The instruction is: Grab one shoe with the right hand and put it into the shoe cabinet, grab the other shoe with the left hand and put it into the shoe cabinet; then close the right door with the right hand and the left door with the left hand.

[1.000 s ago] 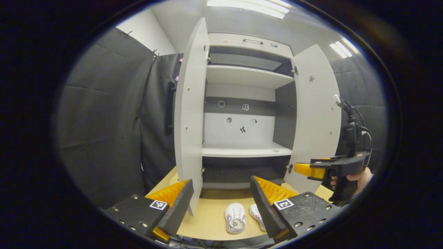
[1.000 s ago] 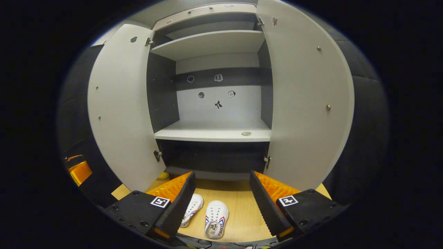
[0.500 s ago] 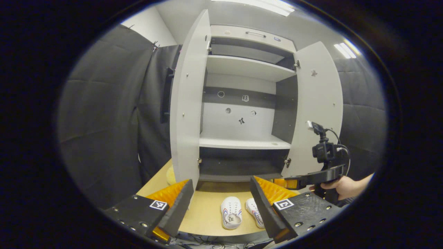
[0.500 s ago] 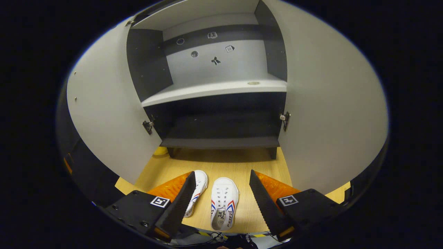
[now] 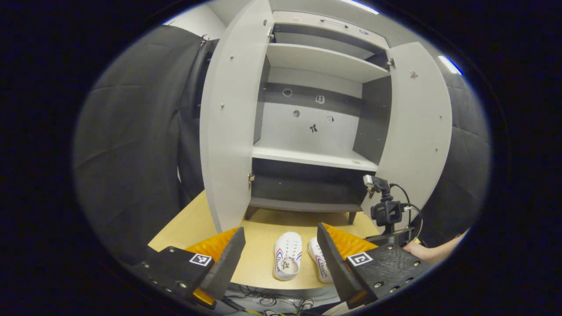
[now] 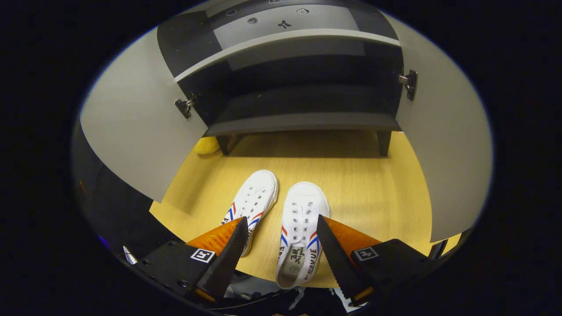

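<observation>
Two white canvas shoes with red and blue stripes lie side by side on the wooden table, toes toward the shoe cabinet (image 5: 307,153). In the right gripper view my right gripper (image 6: 281,220) hangs open just above them, with the right shoe (image 6: 302,228) between its fingers and untouched, and the left shoe (image 6: 255,201) beside its left finger. My left gripper (image 5: 281,228) is open and empty, farther back, with both shoes (image 5: 287,261) ahead of it. The right gripper's camera mount (image 5: 386,213) and a hand (image 5: 428,252) are low on the right.
Both cabinet doors stand wide open: left door (image 6: 140,127), right door (image 6: 443,149). The dark bottom shelf (image 6: 303,119) sits on short legs just behind the shoes; a pale shelf (image 5: 314,158) is above it. A yellow object (image 6: 206,145) lies by the left leg. Table edge is close below.
My right gripper has dropped and tilted down toward the shoes, which are now much nearer and between its fingers. My left gripper has tipped down a little. Both stayed open.
</observation>
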`<action>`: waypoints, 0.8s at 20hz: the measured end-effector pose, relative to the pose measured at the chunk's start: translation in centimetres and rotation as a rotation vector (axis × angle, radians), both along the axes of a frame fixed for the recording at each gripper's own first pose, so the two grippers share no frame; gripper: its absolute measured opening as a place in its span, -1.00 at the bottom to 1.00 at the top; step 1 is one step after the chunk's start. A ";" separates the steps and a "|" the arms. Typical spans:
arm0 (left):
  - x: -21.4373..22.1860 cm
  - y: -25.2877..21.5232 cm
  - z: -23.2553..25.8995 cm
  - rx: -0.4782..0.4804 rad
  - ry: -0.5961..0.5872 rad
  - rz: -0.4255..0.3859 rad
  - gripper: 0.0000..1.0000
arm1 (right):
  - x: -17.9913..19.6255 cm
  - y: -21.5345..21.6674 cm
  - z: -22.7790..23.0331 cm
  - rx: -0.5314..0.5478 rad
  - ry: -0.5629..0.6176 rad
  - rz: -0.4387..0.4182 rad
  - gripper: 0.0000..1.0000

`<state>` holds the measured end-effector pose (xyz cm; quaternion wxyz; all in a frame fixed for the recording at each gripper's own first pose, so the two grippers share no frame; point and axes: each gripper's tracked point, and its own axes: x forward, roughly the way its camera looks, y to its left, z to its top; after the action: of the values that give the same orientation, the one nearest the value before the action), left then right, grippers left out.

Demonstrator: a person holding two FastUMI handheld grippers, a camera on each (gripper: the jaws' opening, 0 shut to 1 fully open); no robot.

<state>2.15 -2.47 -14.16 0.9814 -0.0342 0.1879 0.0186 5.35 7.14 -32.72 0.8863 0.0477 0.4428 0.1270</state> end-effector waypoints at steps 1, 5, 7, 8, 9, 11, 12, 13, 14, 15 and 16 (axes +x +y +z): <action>0.0 0.0 -0.2 0.002 0.010 0.007 0.90 | -0.1 0.2 -0.6 -0.004 0.013 0.015 0.96; -0.1 0.2 -1.0 0.003 0.039 0.037 0.90 | -0.3 1.4 -3.0 0.005 0.070 0.050 0.97; 0.0 0.6 -1.6 0.008 0.051 0.051 0.90 | -0.4 1.6 -4.6 -0.005 0.112 0.058 0.97; 0.0 0.8 -1.7 0.014 0.057 0.058 0.87 | -0.6 2.0 -5.4 -0.004 0.136 0.064 0.97; 0.0 0.9 -1.8 0.018 0.060 0.065 0.87 | -0.7 2.1 -6.2 -0.009 0.159 0.065 0.96; 0.0 1.2 -1.8 0.018 0.059 0.081 0.93 | -1.6 1.9 -8.1 -0.047 0.230 0.066 0.96; 0.1 1.3 -1.8 0.013 0.060 0.087 0.93 | -1.4 2.1 -8.9 -0.072 0.230 0.075 0.97; -0.1 1.5 -1.9 0.008 0.062 0.093 0.93 | -1.4 1.6 -9.5 -0.116 0.238 0.079 0.94; -0.1 1.8 -1.9 0.006 0.063 0.099 0.93 | -1.1 1.4 -9.7 -0.148 0.223 0.074 0.72; -0.2 1.9 -1.9 0.008 0.063 0.106 0.93 | -1.1 1.3 -9.6 -0.174 0.227 0.080 0.51; -0.2 2.0 -1.7 0.010 0.059 0.112 0.90 | -1.0 0.8 -9.9 -0.213 0.209 0.075 0.51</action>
<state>1.95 -0.42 -15.91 0.9730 -0.0392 0.2143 0.0754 4.35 7.93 -42.60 0.8302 -0.0502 0.5449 0.1066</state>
